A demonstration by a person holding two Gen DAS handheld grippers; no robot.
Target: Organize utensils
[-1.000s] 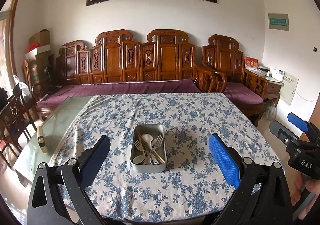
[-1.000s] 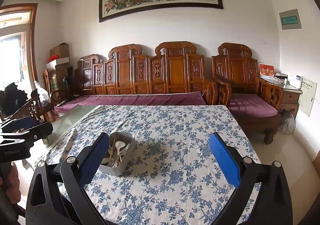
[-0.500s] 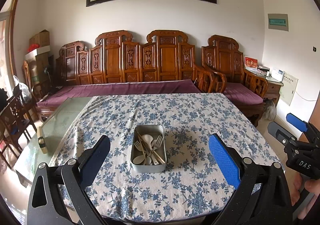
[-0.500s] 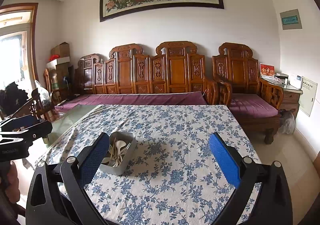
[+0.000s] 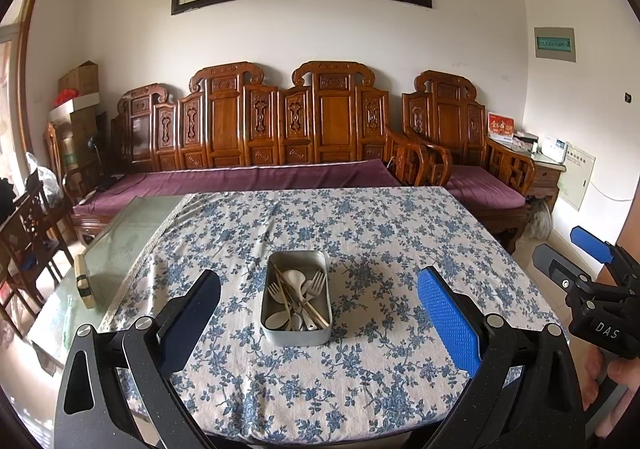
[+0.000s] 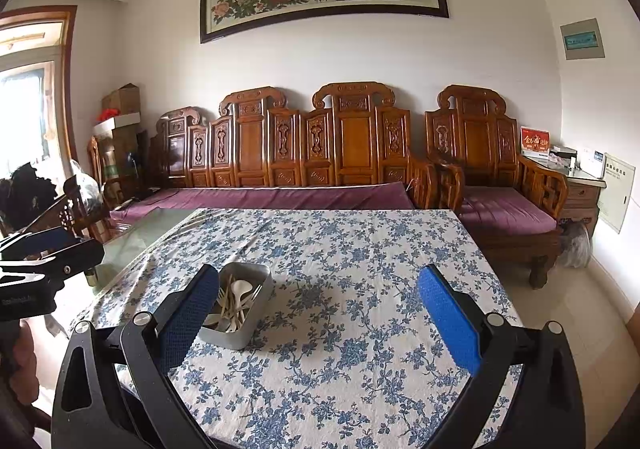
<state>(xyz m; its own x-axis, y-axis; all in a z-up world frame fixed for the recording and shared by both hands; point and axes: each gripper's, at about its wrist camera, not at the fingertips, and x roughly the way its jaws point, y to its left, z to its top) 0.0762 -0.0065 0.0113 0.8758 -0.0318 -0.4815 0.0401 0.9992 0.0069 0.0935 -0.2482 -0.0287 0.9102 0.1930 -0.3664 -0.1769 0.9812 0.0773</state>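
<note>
The letters "DAS" are printed in white on the black body of the right gripper (image 5: pixel 591 249), seen in the left wrist view. Gold characters are shown on a small red card (image 5: pixel 501 126) on the side cabinet (image 5: pixel 546 179), but they cannot be read.

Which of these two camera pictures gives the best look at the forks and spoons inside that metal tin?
The left wrist view: the metal tin sits centred between the claw's fingers, seen from above, so the forks and spoons show unobstructed. In the right wrist view the tin lies off to the left, and one finger hides part of it.
</note>
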